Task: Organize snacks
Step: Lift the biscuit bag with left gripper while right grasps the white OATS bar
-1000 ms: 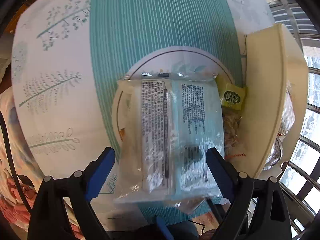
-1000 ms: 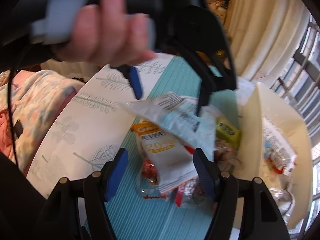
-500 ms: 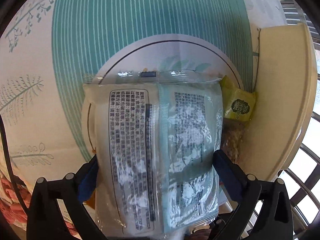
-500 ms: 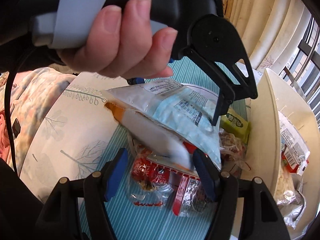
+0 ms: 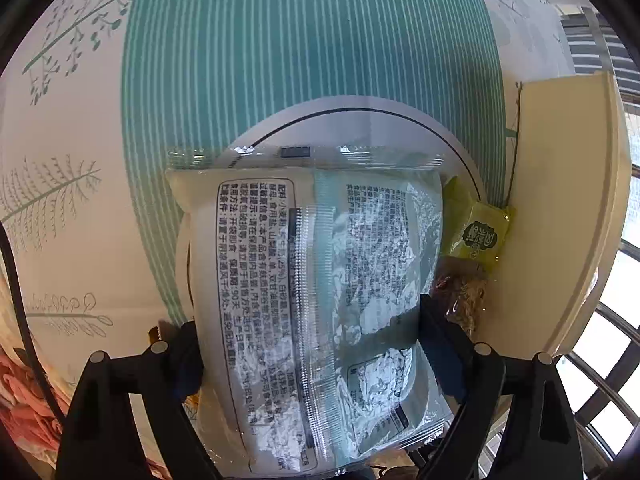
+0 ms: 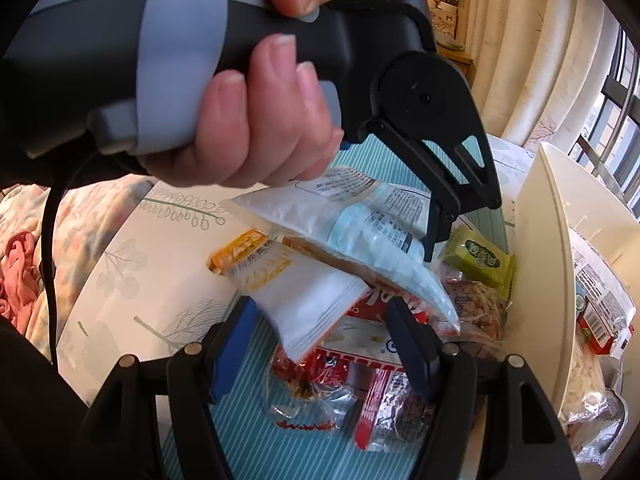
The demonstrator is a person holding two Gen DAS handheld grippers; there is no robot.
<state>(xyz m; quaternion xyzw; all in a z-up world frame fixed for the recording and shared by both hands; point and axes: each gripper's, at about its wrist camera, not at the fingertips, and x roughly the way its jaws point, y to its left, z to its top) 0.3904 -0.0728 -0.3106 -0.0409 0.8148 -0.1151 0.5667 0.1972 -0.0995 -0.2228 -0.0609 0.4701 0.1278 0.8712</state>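
A white and light-blue snack packet (image 5: pixel 320 280) fills the left wrist view, printed back up. My left gripper (image 5: pixel 308 320) straddles it; its jaws are closing and both pads press the packet's long edges. In the right wrist view a hand (image 6: pixel 260 120) holds that gripper, and the packet (image 6: pixel 360 236) tilts above the pile with one black finger (image 6: pixel 440 216) on it. My right gripper (image 6: pixel 320 312) hovers open low over the pile. A white and orange packet (image 6: pixel 304 292) shows between its fingers, not pinched. Red packets (image 6: pixel 360 360) lie beneath.
A cream bin (image 6: pixel 540 240) stands at the right with packets (image 6: pixel 600 300) inside; its wall (image 5: pixel 560 208) rises close to the left gripper. A yellow-green packet (image 6: pixel 478 260) and a clear nut packet (image 6: pixel 476 304) lean against it. A teal striped cloth (image 5: pixel 312 40) covers the table.
The left gripper has sunk onto the white and blue packet; its jaws widened, then closed in on the edges. In the right view the hand has come nearer, and the white-orange packet has shifted left.
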